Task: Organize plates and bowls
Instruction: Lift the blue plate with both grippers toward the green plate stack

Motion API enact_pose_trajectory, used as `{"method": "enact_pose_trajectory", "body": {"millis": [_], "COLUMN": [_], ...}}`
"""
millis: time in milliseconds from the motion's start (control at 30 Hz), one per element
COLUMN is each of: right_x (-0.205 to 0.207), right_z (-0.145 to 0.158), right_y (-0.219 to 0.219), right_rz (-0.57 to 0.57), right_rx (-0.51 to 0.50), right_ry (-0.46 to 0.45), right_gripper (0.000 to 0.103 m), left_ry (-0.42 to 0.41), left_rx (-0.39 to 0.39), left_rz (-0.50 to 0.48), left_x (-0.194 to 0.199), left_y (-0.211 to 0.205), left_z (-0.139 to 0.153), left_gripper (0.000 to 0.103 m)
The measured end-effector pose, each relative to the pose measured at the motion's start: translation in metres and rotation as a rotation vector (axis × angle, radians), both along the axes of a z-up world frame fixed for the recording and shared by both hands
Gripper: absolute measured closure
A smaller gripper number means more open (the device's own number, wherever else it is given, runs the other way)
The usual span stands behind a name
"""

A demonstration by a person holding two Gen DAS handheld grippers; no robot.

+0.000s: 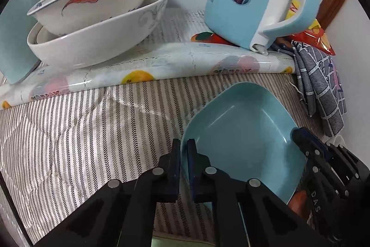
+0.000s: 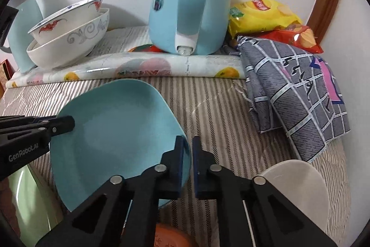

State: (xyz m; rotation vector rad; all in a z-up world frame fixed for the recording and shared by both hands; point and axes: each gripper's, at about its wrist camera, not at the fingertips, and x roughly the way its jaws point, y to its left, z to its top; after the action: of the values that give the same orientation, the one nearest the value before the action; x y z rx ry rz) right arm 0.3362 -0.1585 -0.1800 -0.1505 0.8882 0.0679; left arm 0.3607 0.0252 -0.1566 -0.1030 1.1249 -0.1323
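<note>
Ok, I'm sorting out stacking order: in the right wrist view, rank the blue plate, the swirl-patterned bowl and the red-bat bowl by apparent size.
1. Blue plate, though it's nearest the camera, so this is unsure.
2. Swirl-patterned bowl.
3. Red-bat bowl, nested in it.

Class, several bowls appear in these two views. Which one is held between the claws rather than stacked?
The light blue squarish bowl: the left claw and right claw each grip its rim. The bat-painted bowl is nested in the scroll-patterned white bowl behind.
</note>
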Motion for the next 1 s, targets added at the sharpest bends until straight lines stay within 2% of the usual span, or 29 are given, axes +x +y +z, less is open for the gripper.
{"method": "enact_pose_trajectory", "body": {"millis": [267, 1000], "right_x": [-0.002, -0.016], "right_z": [0.007, 0.024], "right_y": [-0.009, -0.016], "right_rz": [0.001, 0.009], "right_rx": [0.107, 0.216], "right_ry": [-0.021, -0.089], "right_gripper": [0.098, 0.099], "left_ry": [-0.016, -0.065], "left_rx": [-0.029, -0.061], "left_rz": [0.025, 0.037], "left_x": [-0.004, -0.016], "left_y": [0.012, 0.025], "left_z": [0.007, 0.029], "left_gripper": [0.097, 0.098]}}
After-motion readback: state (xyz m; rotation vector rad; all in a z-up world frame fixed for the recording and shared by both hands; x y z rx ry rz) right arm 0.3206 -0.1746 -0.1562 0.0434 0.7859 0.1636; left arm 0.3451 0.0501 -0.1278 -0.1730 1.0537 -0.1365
